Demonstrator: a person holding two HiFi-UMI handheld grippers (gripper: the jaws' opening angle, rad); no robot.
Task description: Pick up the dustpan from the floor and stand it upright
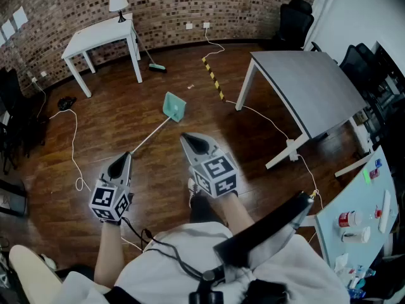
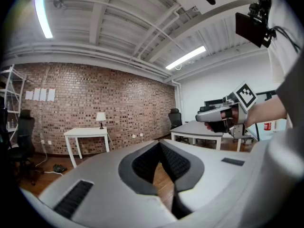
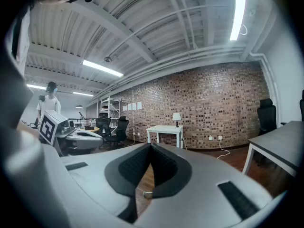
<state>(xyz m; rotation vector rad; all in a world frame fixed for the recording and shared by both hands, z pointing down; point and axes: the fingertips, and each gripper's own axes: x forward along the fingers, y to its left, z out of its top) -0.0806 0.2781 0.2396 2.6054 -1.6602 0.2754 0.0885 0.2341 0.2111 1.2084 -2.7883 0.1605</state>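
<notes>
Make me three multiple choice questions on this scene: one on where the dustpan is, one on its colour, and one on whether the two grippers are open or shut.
1. Where is the dustpan?
A. Lying on the floor
B. Held up in the air
C. Nowhere in view

2. What colour is its pan?
A. Red
B. Teal
C. Black

3. How do the left gripper and the right gripper stand?
A. Both shut and empty
B. Both wide open
C. One shut on the dustpan

Answers:
1 A: the head view shows it lying flat on the wooden boards.
2 B: the pan is pale teal against the brown wood.
3 A: each gripper view shows its jaws together with nothing between them.
</notes>
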